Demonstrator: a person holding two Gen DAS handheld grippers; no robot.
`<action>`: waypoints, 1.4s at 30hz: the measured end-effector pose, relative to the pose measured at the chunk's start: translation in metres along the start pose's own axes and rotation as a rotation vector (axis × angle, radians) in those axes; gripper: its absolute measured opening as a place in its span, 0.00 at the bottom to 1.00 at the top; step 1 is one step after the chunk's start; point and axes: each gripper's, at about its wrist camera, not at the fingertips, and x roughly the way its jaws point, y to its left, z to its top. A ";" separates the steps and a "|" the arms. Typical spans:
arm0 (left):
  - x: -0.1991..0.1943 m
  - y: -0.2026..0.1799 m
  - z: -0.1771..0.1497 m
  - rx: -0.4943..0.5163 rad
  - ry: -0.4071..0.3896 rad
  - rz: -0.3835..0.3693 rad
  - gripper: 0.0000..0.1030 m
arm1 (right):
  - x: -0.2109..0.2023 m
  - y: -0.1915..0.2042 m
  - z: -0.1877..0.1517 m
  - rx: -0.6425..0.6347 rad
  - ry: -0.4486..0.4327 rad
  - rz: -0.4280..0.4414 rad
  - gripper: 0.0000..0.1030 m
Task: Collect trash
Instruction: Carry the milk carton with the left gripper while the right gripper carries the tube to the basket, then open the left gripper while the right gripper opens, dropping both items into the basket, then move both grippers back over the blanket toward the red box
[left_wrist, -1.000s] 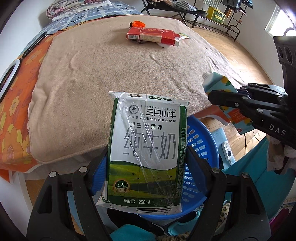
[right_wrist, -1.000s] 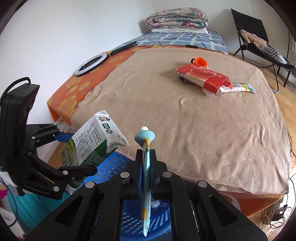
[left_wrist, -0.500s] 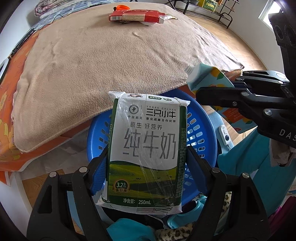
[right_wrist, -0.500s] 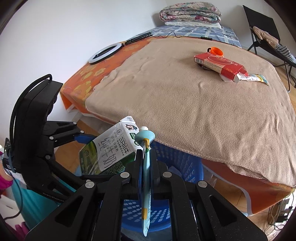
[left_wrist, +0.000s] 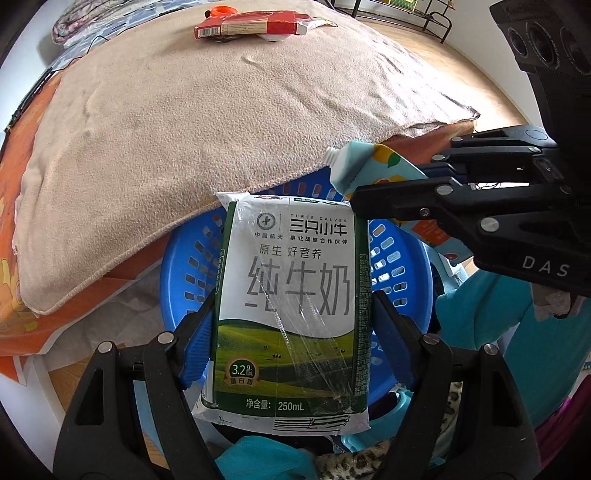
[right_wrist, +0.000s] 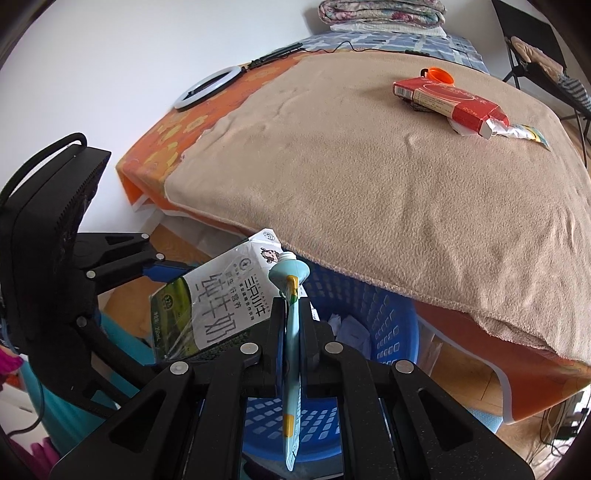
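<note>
Bed (left_wrist: 207, 122) with tan blanket (right_wrist: 388, 177) fills most of both views. Blue basket (left_wrist: 402, 258) sits on the floor against the bed's near edge, partly under the blanket overhang, with white paper (right_wrist: 351, 328) inside. Left gripper (left_wrist: 291, 332) is clamped on a milk carton (left_wrist: 291, 295), held above the basket. Right gripper (right_wrist: 291, 332) is pinched on a flattened tube (right_wrist: 290, 332), also above the basket, just beside the carton. Red box (right_wrist: 447, 99) and orange cap (right_wrist: 439, 75) lie on the bed's far side.
</note>
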 end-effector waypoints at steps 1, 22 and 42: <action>-0.001 0.000 0.001 0.001 -0.004 0.000 0.77 | 0.001 0.000 0.000 -0.002 0.003 0.000 0.05; -0.004 0.012 0.003 -0.044 -0.013 0.003 0.77 | 0.002 -0.017 0.001 0.068 0.016 -0.056 0.46; -0.025 0.039 0.049 -0.180 -0.076 -0.013 0.78 | -0.026 -0.049 0.019 0.147 -0.061 -0.147 0.65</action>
